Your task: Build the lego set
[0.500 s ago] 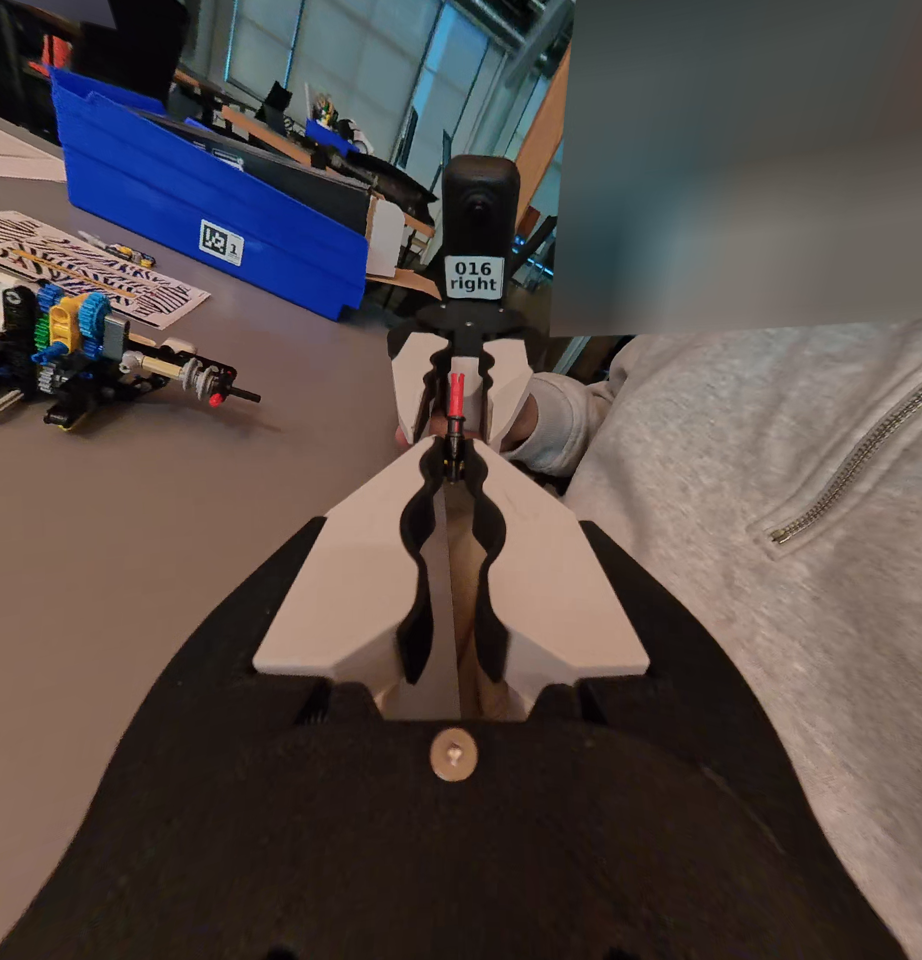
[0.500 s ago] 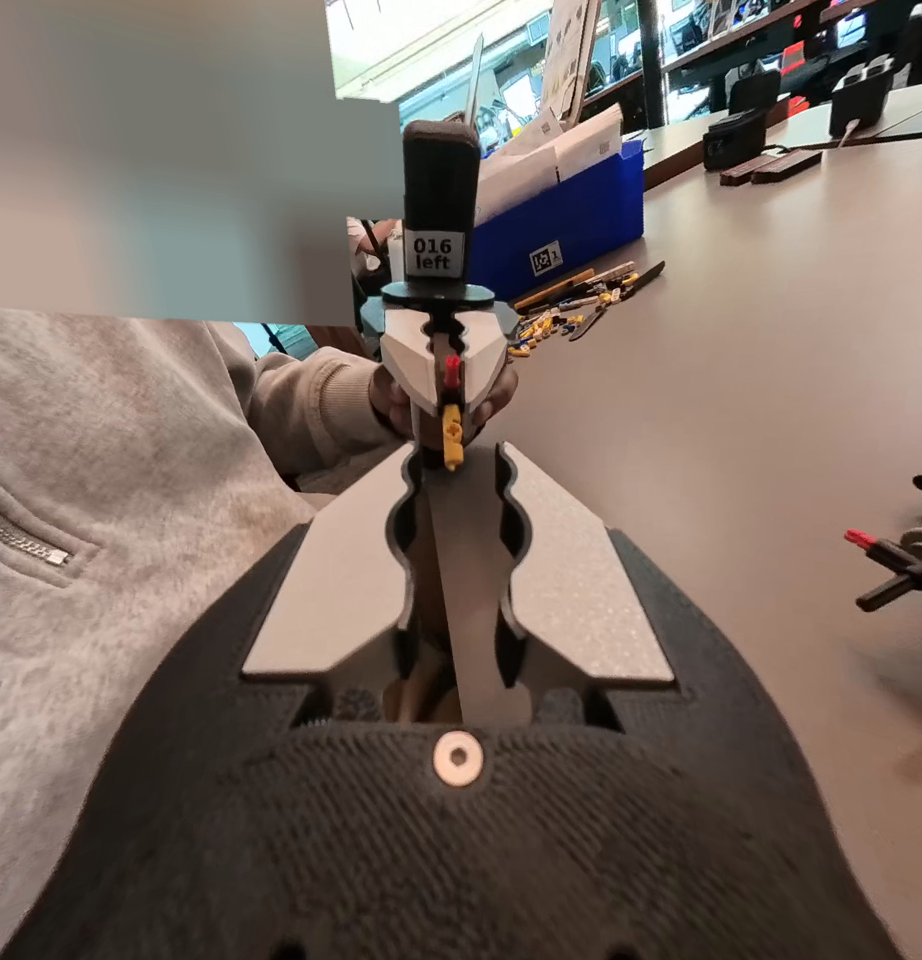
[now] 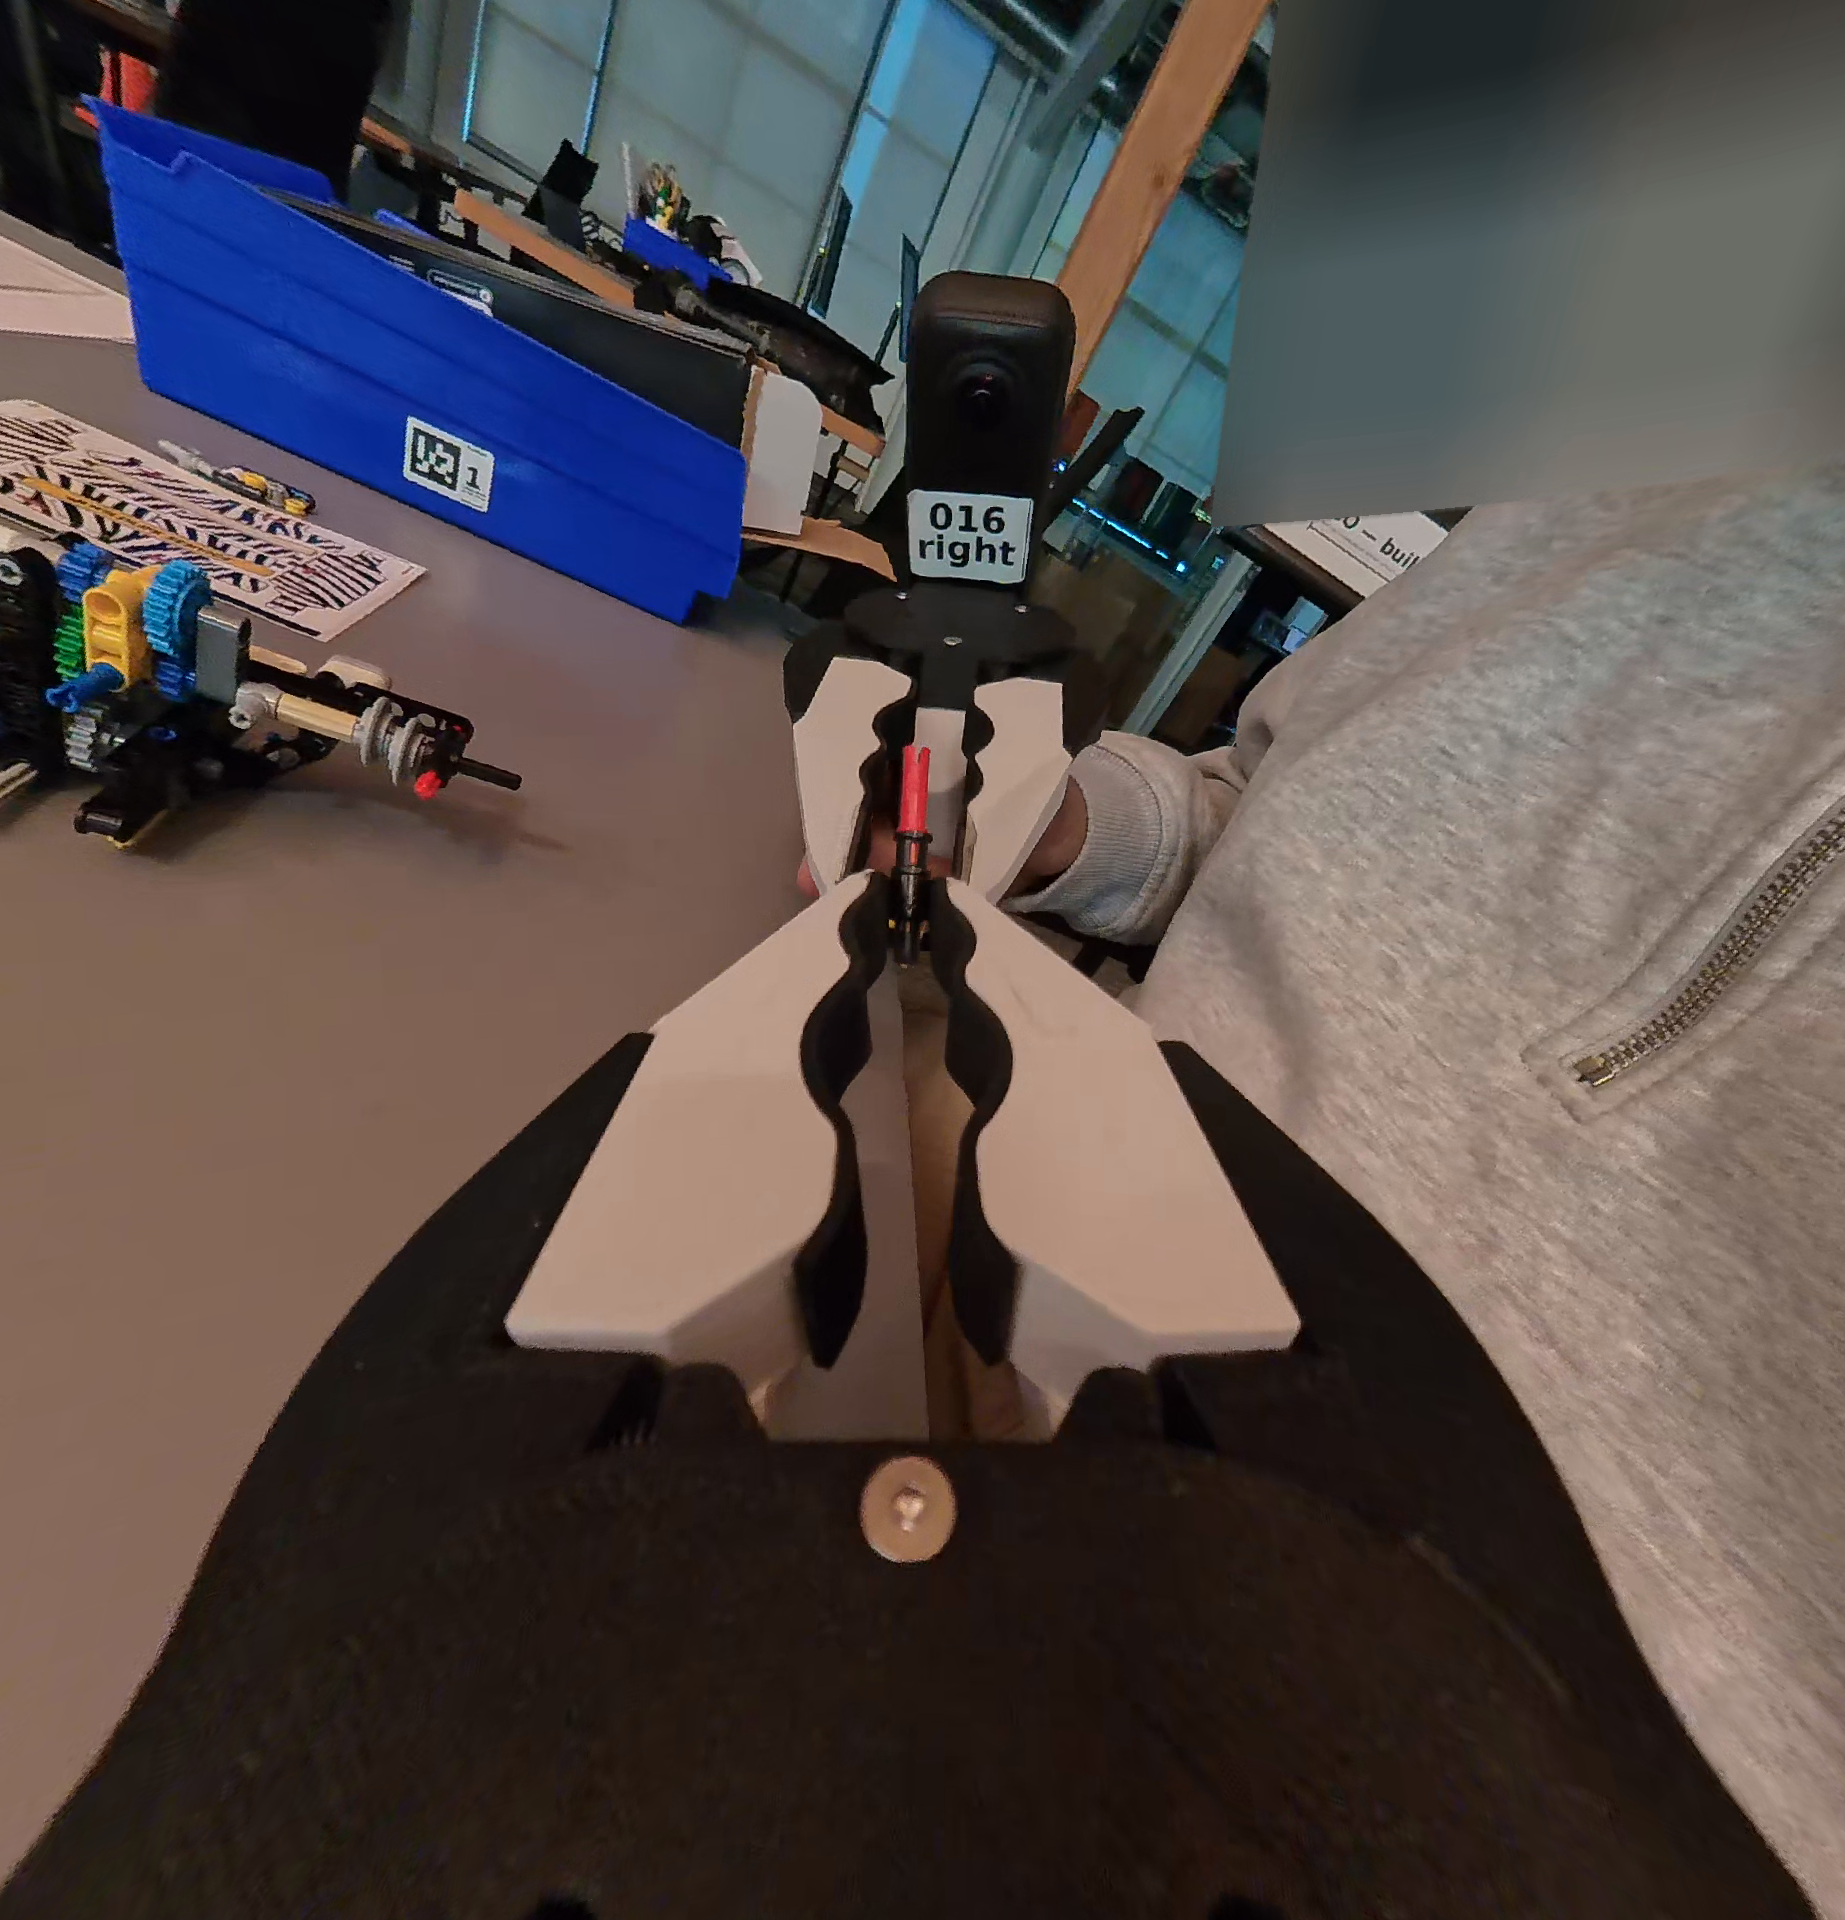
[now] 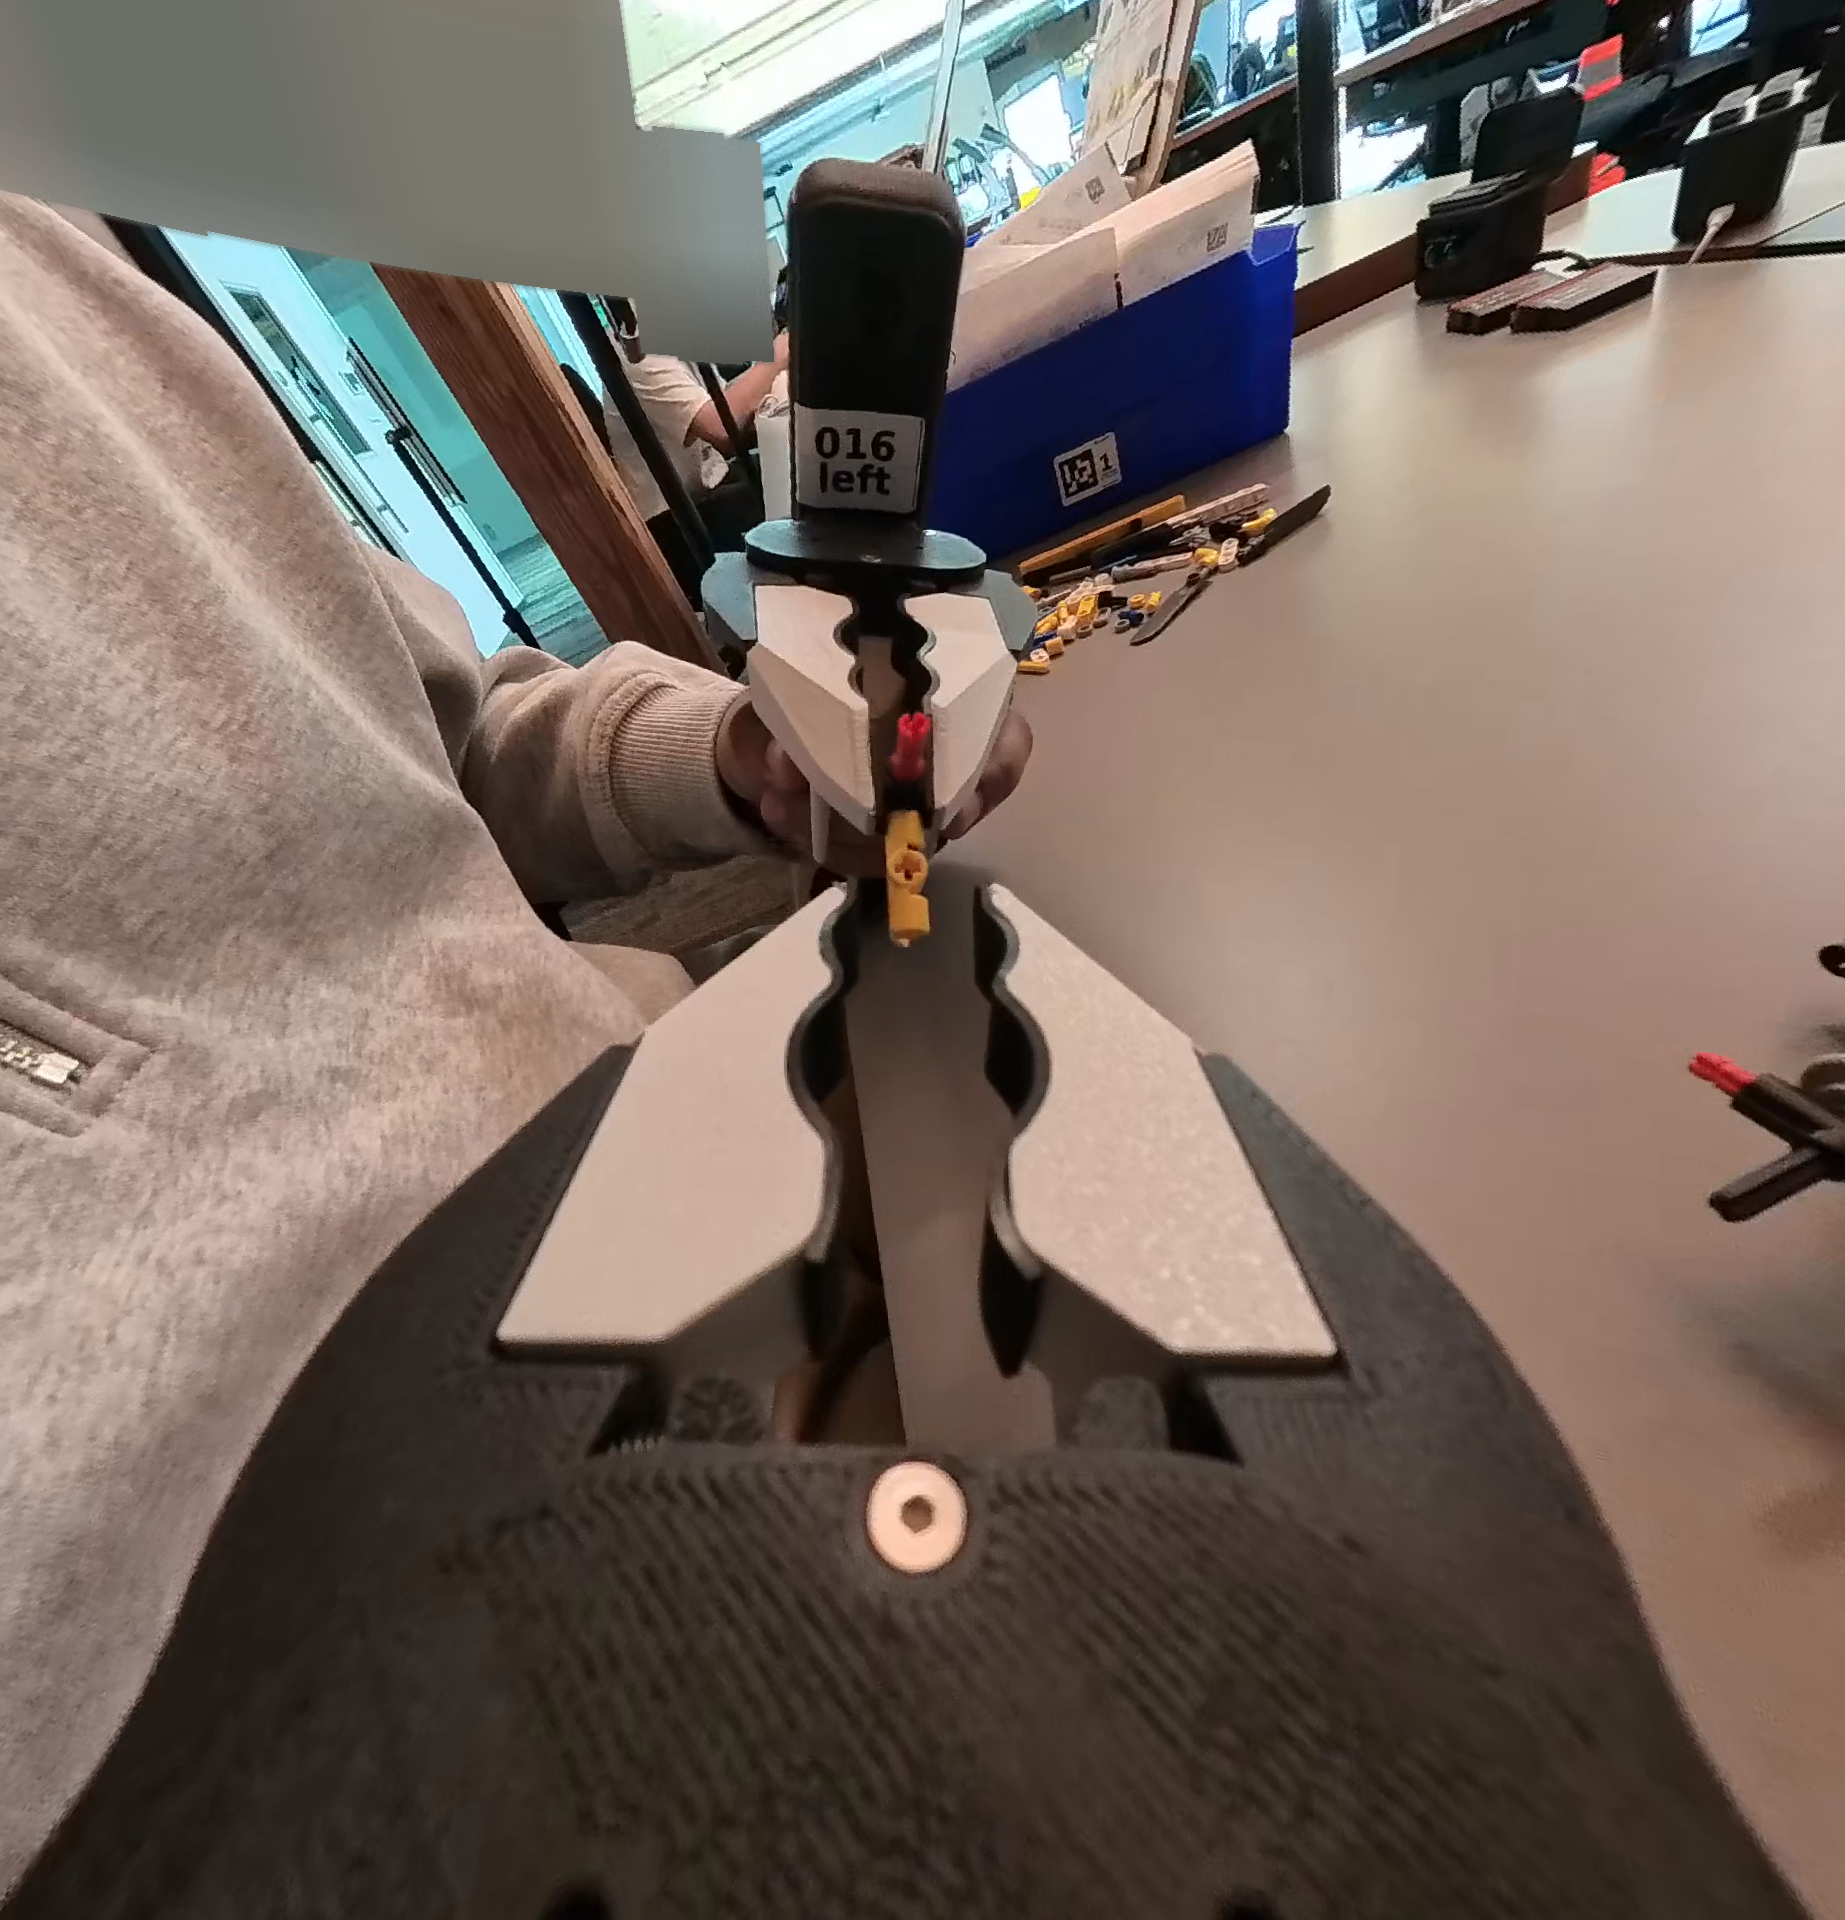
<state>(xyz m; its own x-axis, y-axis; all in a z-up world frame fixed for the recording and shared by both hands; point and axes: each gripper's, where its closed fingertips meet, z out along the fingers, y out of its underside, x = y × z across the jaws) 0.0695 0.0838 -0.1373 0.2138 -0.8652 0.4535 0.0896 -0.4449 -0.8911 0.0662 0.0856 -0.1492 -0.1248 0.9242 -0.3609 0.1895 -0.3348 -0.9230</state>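
My left gripper (image 3: 905, 906) is shut on a small lego piece: a yellow connector (image 4: 905, 883) with a black part and a red pin (image 3: 913, 792). It also shows in the right wrist view (image 4: 897, 821), where the yellow connector hangs below its tips. My right gripper (image 4: 910, 899) faces it tip to tip, open and empty, with the yellow connector between its tips. The right gripper shows in the left wrist view (image 3: 916, 831), around the red pin without closing on it. The partly built lego model (image 3: 118, 675) lies on the grey table (image 3: 378, 1091) to the left.
A blue bin (image 3: 430, 343) stands behind the model, and a printed sticker sheet (image 3: 191, 520) lies beside it. Loose lego pieces (image 4: 1136, 582) lie near the blue bin (image 4: 1126, 395). The model's end with a red pin (image 4: 1811, 1122) is at the right edge. A person's grey sweatshirt (image 3: 1520, 935) fills one side. My left and right fingertips are right by each other. My right tips are roughly 15 cm from the partly built lego model (image 3: 118, 675).
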